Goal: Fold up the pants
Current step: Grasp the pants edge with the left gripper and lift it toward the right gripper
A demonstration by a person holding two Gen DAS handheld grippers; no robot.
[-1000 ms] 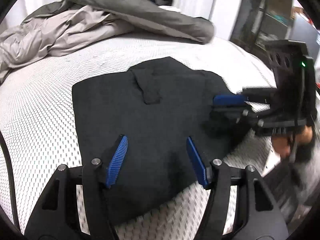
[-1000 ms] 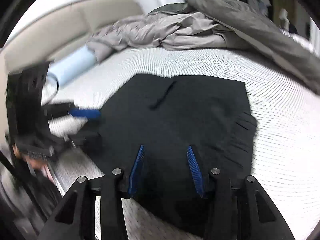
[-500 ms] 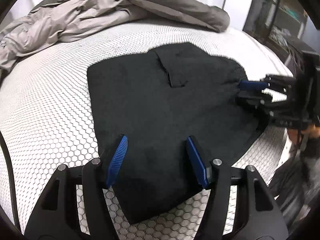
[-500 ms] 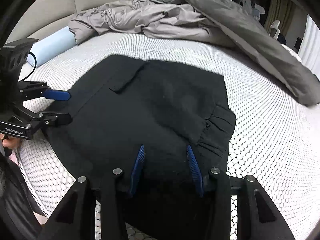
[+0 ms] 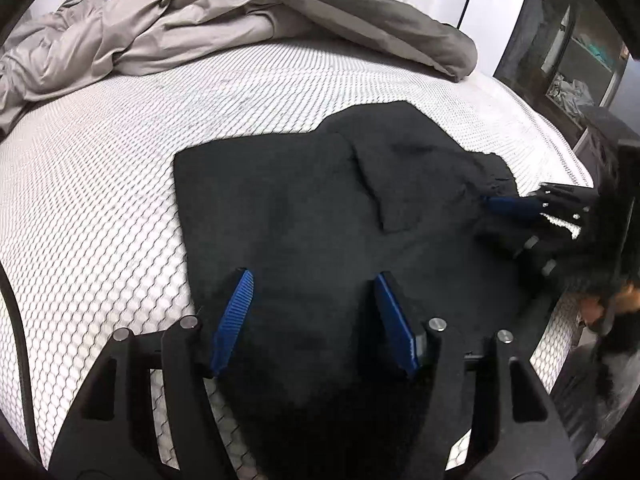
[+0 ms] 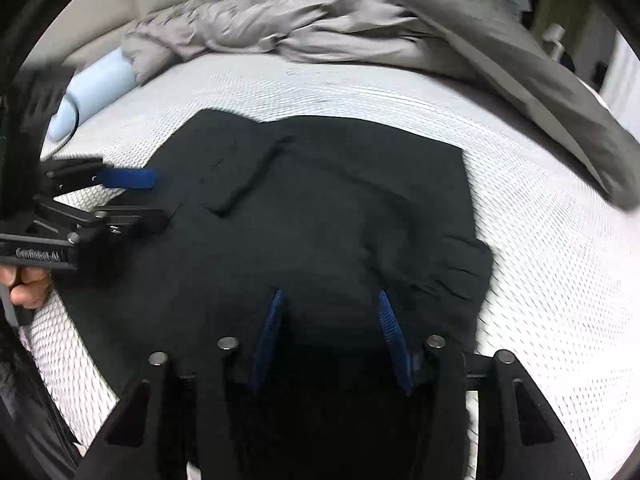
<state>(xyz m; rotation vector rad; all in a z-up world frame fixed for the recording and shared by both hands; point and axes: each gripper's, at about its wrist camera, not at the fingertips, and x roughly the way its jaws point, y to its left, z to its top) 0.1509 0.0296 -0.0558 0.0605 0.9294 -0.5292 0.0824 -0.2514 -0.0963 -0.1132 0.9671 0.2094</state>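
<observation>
The black pants (image 5: 320, 216) lie folded flat on the white mattress (image 5: 100, 200), with a flap pocket on top; they also show in the right wrist view (image 6: 340, 216). My left gripper (image 5: 312, 280) is open and empty, just above the near edge of the pants; it also shows at the left of the right wrist view (image 6: 156, 198). My right gripper (image 6: 328, 300) is open and empty over the near part of the pants; in the left wrist view it is at the pants' right edge (image 5: 496, 216).
A rumpled grey duvet (image 5: 180, 28) is piled along the far side of the bed. A light blue bolster (image 6: 96, 92) lies at the far left in the right wrist view. The mattress edge (image 5: 560, 160) and dark shelving (image 5: 568, 48) are at the right.
Both grippers have shifted a little over the pants. The pants lie much the same. Both stay open.
</observation>
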